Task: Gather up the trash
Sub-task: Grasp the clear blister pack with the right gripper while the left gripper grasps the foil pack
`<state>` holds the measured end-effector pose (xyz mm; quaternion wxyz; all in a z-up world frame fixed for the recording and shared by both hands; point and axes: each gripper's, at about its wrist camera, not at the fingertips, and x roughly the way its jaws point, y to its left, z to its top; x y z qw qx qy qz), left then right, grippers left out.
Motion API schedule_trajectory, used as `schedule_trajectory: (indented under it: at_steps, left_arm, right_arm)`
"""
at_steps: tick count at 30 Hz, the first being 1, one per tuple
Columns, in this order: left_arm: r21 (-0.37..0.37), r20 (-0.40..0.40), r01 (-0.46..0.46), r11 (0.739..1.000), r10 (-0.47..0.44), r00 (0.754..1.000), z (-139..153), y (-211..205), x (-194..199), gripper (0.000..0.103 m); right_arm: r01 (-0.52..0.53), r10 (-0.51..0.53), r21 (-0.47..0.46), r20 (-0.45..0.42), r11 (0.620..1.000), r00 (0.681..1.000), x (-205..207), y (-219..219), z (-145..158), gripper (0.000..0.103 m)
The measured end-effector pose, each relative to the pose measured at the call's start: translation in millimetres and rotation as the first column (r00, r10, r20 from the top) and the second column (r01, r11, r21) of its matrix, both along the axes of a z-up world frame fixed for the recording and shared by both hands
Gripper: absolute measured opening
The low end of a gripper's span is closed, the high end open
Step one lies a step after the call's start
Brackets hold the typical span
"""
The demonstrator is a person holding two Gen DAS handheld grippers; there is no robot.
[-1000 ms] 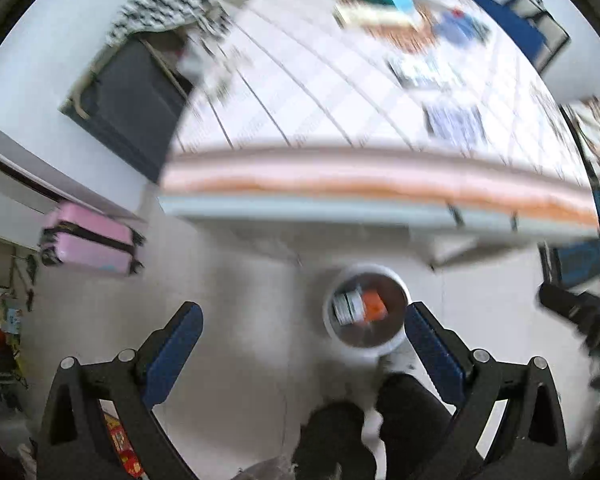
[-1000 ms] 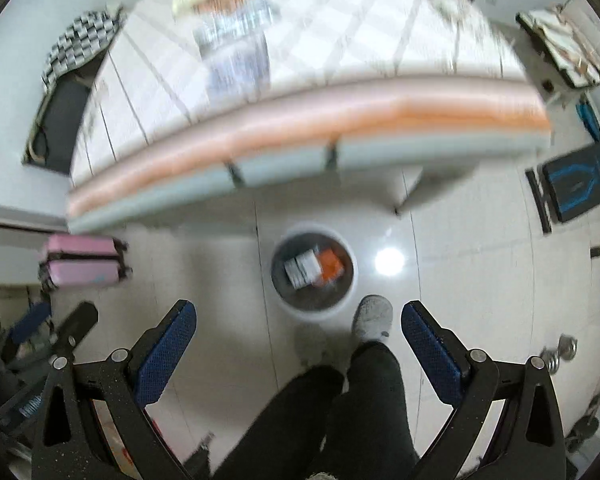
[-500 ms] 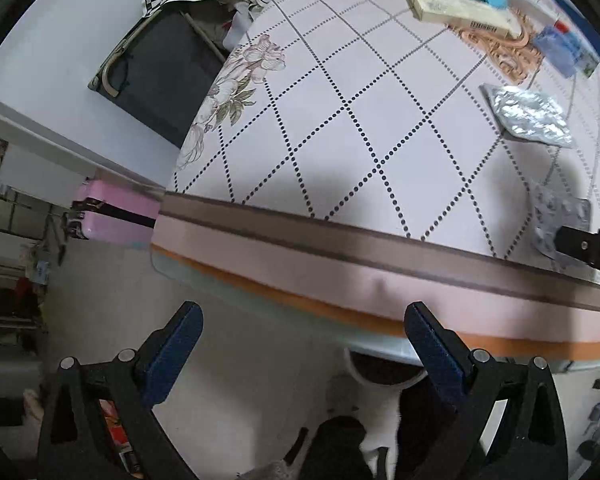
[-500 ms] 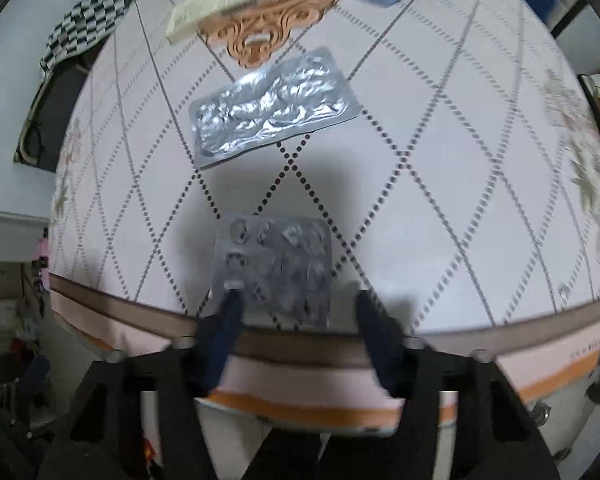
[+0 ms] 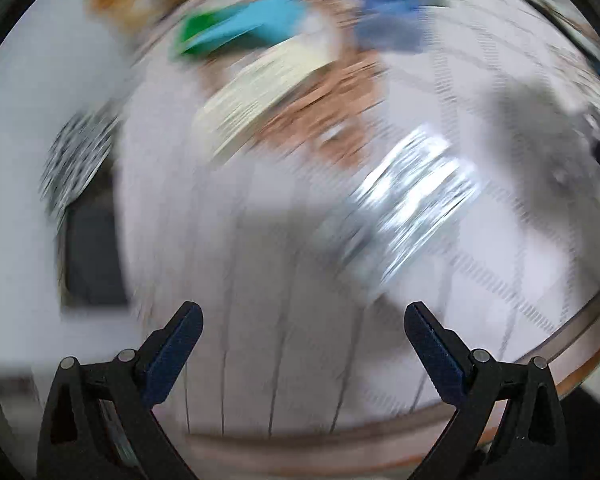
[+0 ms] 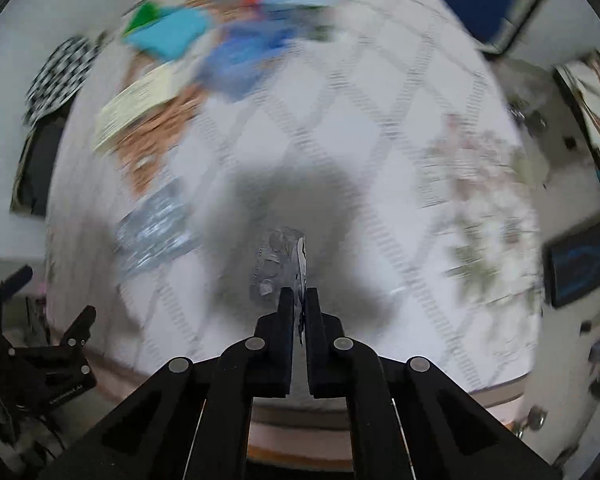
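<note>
My right gripper (image 6: 299, 294) is shut on a small clear pill blister pack (image 6: 278, 258) and holds it on edge above the table. My left gripper (image 5: 302, 322) is open and empty over the near part of the table. A larger silver blister pack (image 5: 410, 200) lies ahead and right of the left gripper; it also shows in the right wrist view (image 6: 156, 226). Both views are motion-blurred.
The table has a white diamond-pattern cloth (image 6: 340, 120). At its far side lie a teal and green box (image 5: 236, 26), a cream box (image 5: 260, 96) and a blue packet (image 5: 392, 20). A dark bag (image 5: 90, 256) sits on the floor left of the table.
My right gripper has shut on the small blister pack and lifted it off the table. My left gripper has risen from below the table edge to over the table.
</note>
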<state>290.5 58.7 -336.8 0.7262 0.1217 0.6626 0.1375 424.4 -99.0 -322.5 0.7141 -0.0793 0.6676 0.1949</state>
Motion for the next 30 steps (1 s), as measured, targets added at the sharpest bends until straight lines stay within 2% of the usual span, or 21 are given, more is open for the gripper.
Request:
schedule_trajectory:
  at_steps: [2, 5, 9, 10, 11, 12, 13, 14, 17, 19, 20, 22, 23, 24, 26, 30]
  left_arm:
    - [-0.025, -0.045, 0.102, 0.995, -0.103, 0.994, -8.5, -8.9, 20.8, 0.103]
    - [-0.08, -0.13, 0.211, 0.974, -0.22, 0.967, -25.1, -17.6, 41.9, 0.103]
    - [-0.129, -0.192, 0.283, 0.95, -0.304, 0.933, -40.7, -26.9, 53.8, 0.102]
    - [-0.145, -0.182, 0.276, 0.95, -0.3, 0.936, -39.5, -26.0, 54.5, 0.098]
    - [-0.188, -0.176, 0.255, 0.949, -0.288, 0.941, -37.4, -24.1, 54.7, 0.088]
    - [-0.227, -0.176, 0.229, 0.947, -0.271, 0.946, -36.1, -21.0, 54.3, 0.08]
    - [-0.273, -0.172, 0.194, 0.942, -0.246, 0.954, -34.3, -18.5, 53.0, 0.064]
    - [-0.302, -0.162, 0.142, 0.942, -0.198, 0.967, -32.0, -15.5, 50.5, 0.062]
    - [-0.33, -0.146, 0.016, 0.944, -0.068, 0.987, -30.5, -8.9, 41.9, 0.06]
    - [-0.35, -0.142, -0.104, 0.931, 0.057, 0.988, -29.3, -3.8, 33.5, 0.06]
    - [-0.367, -0.145, -0.181, 0.913, 0.136, 0.98, -28.7, -0.4, 29.8, 0.06]
    - [-0.418, -0.16, -0.341, 0.842, 0.302, 0.94, -27.3, 7.3, 21.0, 0.06]
    - [-0.438, -0.166, -0.405, 0.803, 0.37, 0.914, -26.8, 11.2, 17.2, 0.06]
    - [-0.452, -0.165, -0.443, 0.774, 0.415, 0.895, -26.2, 13.1, 14.4, 0.06]
    - [-0.44, -0.148, -0.447, 0.779, 0.428, 0.892, -25.2, 9.2, 14.5, 0.06]
    - [-0.378, -0.102, -0.385, 0.842, 0.376, 0.921, -26.6, -10.6, 14.5, 0.055]
  right_arm:
    - [0.043, -0.043, -0.001, -0.015, 0.999, 0.999, 19.8, -12.9, -5.0, 0.005]
    - [0.082, -0.082, 0.014, -0.028, 0.997, 0.996, 38.0, -23.5, -8.8, 0.005]
    - [0.097, -0.096, 0.031, -0.031, 0.995, 0.995, 50.3, -21.4, -9.6, 0.005]
    - [0.099, -0.098, 0.035, -0.031, 0.995, 0.995, 52.1, -21.5, -9.9, 0.005]
    - [0.1, -0.099, 0.036, -0.029, 0.994, 0.995, 54.0, -20.6, -9.9, 0.005]
    - [0.101, -0.1, 0.037, -0.028, 0.994, 0.995, 55.7, -19.5, -9.9, 0.005]
    - [0.101, -0.1, 0.04, -0.028, 0.994, 0.995, 55.6, -21.2, -7.4, 0.005]
    - [0.101, -0.1, 0.042, -0.027, 0.994, 0.995, 57.0, -21.4, -6.9, 0.005]
    - [0.105, -0.103, 0.047, -0.036, 0.993, 0.994, 55.9, -25.9, -6.3, 0.005]
    - [0.109, -0.107, 0.05, -0.041, 0.993, 0.993, 54.5, -29.8, -6.5, 0.005]
    - [0.112, -0.11, 0.052, -0.047, 0.992, 0.993, 53.8, -31.7, -7.0, 0.005]
    - [0.121, -0.118, 0.058, -0.059, 0.991, 0.991, 51.3, -34.8, -8.3, 0.005]
    - [0.123, -0.119, 0.06, -0.064, 0.991, 0.991, 50.3, -36.3, -9.3, 0.005]
    - [0.121, -0.117, 0.059, -0.069, 0.991, 0.991, 49.5, -37.0, -10.3, 0.005]
    - [0.127, -0.122, 0.06, -0.071, 0.99, 0.99, 48.3, -38.8, -11.6, 0.005]
    - [0.125, -0.121, 0.058, -0.064, 0.99, 0.991, 48.1, -38.2, -13.1, 0.005]
